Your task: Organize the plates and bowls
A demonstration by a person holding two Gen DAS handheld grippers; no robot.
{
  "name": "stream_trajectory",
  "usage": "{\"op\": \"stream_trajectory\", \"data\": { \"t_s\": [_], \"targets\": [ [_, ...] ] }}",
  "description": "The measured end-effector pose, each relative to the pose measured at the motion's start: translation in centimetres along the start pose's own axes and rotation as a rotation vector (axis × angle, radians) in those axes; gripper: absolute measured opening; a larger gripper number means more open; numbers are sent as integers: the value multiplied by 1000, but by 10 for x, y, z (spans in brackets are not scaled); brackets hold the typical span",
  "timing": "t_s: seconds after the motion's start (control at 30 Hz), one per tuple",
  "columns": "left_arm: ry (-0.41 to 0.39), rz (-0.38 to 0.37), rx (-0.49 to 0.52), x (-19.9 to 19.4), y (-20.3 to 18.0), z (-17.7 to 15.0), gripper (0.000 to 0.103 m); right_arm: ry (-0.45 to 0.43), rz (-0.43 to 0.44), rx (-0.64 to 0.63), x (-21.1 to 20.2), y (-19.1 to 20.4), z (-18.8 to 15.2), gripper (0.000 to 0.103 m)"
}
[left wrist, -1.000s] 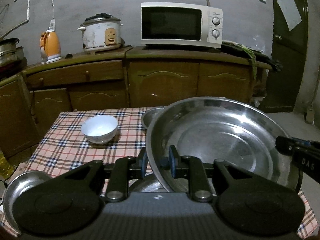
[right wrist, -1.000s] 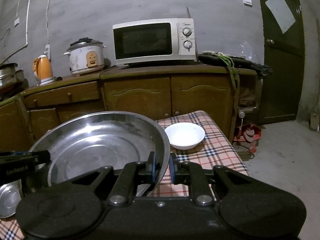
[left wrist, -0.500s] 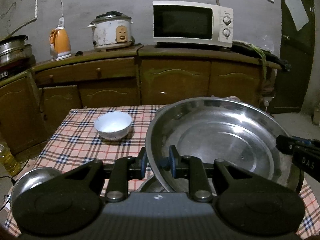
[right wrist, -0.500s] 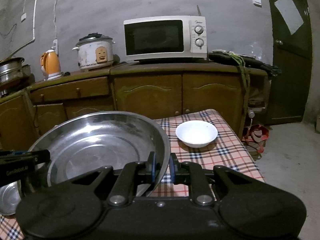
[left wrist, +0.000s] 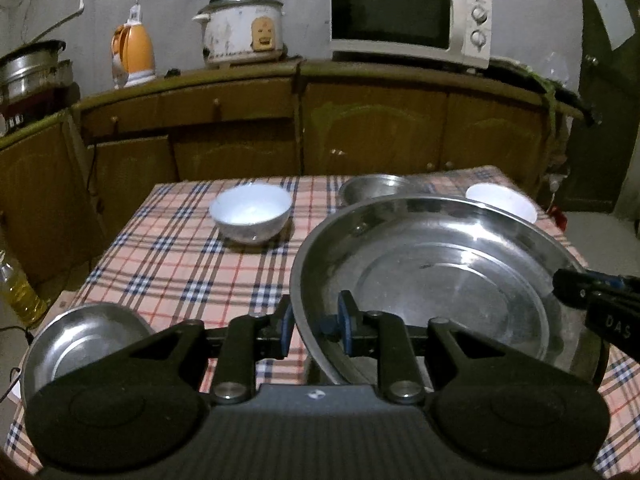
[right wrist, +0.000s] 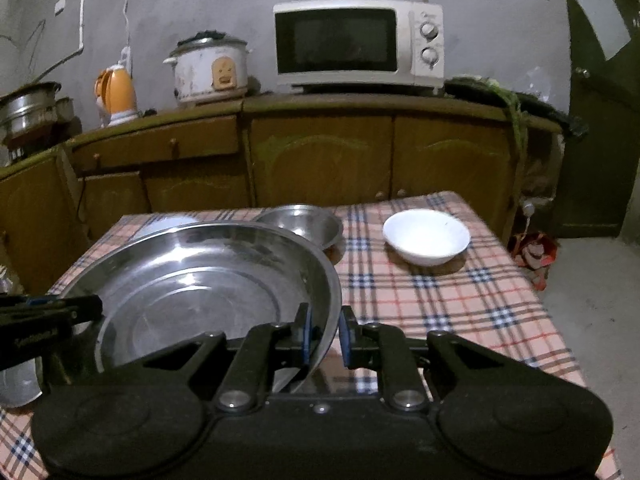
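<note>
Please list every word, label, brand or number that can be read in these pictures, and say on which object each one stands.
"DAS": white letters on the right hand-held gripper, seen in the left wrist view.
Left hand-held gripper: white lettering, too blurred to read.
Microwave: marks around the dials, too small to read.
Rice cooker: front panel, nothing readable.

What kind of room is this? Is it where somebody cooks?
Most likely a home kitchen. A white microwave oven, a white rice cooker and an orange electric kettle stand on a brown wooden cabinet counter, and bowls sit on a table with a checked tablecloth.
</note>
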State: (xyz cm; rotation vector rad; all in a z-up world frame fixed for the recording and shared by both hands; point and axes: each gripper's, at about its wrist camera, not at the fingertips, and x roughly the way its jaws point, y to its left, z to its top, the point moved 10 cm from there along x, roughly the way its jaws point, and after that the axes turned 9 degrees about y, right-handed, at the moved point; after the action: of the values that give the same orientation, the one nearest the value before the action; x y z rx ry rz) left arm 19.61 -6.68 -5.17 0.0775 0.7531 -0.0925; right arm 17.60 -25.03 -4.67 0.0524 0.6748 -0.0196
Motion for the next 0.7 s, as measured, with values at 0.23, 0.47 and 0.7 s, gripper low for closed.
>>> {"op": "stream_trajectory", "data": {
  "t_s": [0.23, 0.47, 0.7],
  "targets": [
    [63, 4, -1, 27, 12, -19, 23, 64, 21, 2, 34, 11, -23, 20],
    [123, 9, 17, 52, 13, -43, 24, 141, 27, 12, 65, 10, -54, 20],
    [155, 5, 28, 67, 15, -58, 24, 173, 24, 5, 82, 10, -70, 20]
  ]
}}
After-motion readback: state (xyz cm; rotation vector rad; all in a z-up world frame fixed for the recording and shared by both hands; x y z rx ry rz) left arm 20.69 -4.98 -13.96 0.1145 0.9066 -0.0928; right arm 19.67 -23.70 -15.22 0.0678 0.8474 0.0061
